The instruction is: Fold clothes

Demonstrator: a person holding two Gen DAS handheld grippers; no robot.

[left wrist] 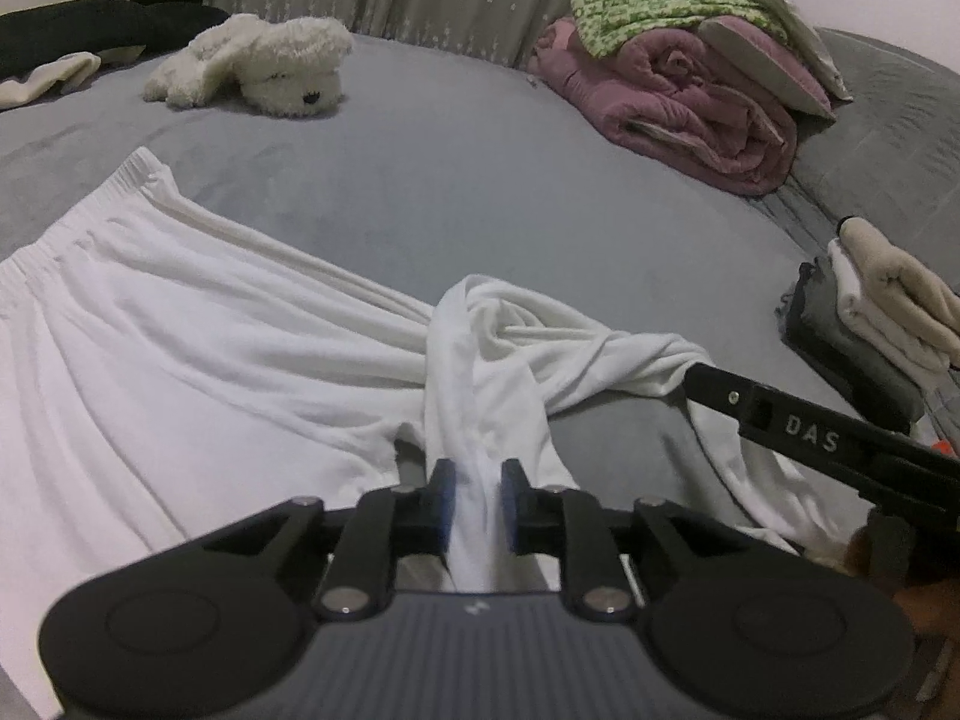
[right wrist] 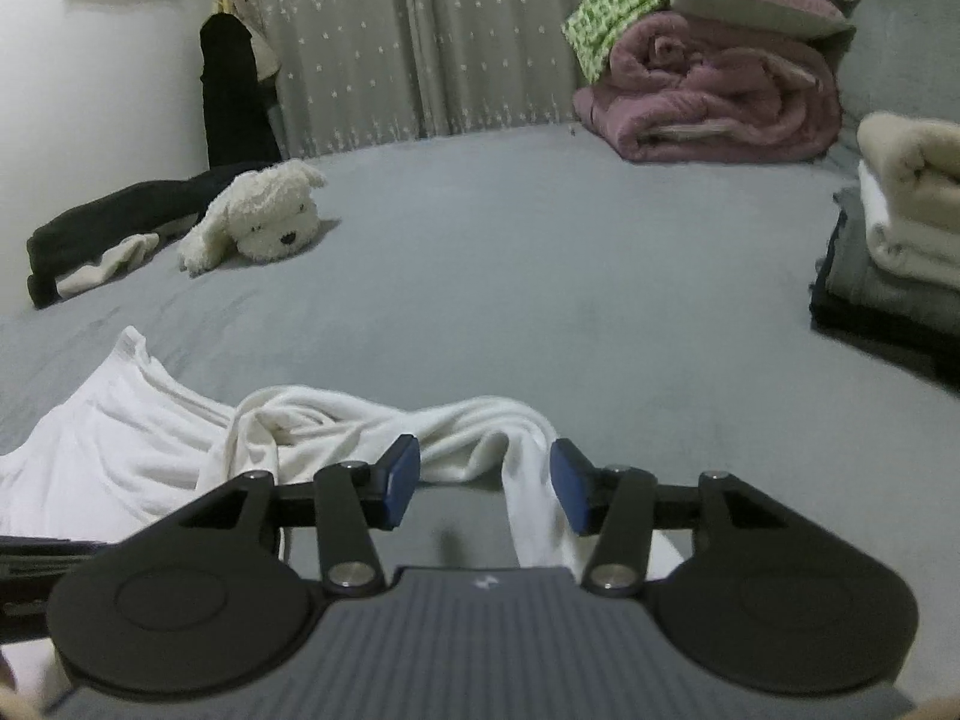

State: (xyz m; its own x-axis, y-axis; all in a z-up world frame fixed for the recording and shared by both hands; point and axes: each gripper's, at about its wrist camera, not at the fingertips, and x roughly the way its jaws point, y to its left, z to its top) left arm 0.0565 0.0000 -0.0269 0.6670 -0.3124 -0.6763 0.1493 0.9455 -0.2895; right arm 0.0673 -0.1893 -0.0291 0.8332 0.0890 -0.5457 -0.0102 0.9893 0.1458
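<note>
White trousers [left wrist: 180, 324] lie spread on the grey bed [left wrist: 450, 180], waistband at the far left, legs bunched and twisted toward me. My left gripper [left wrist: 477, 495] is shut on a fold of one white leg, which runs up between its blue pads. My right gripper [right wrist: 485, 483] is open; a strip of the white trousers [right wrist: 528, 480] hangs between its pads, close to the right one. The right gripper's black arm also shows in the left wrist view [left wrist: 810, 426], lying over the bunched leg end.
A white plush dog [left wrist: 264, 66] lies at the far left. A rolled pink blanket [left wrist: 690, 102] with green patterned cloth sits at the far right. A stack of folded clothes [left wrist: 882, 312] is on the right. Dark clothing [right wrist: 120, 216] lies far left. Curtain behind.
</note>
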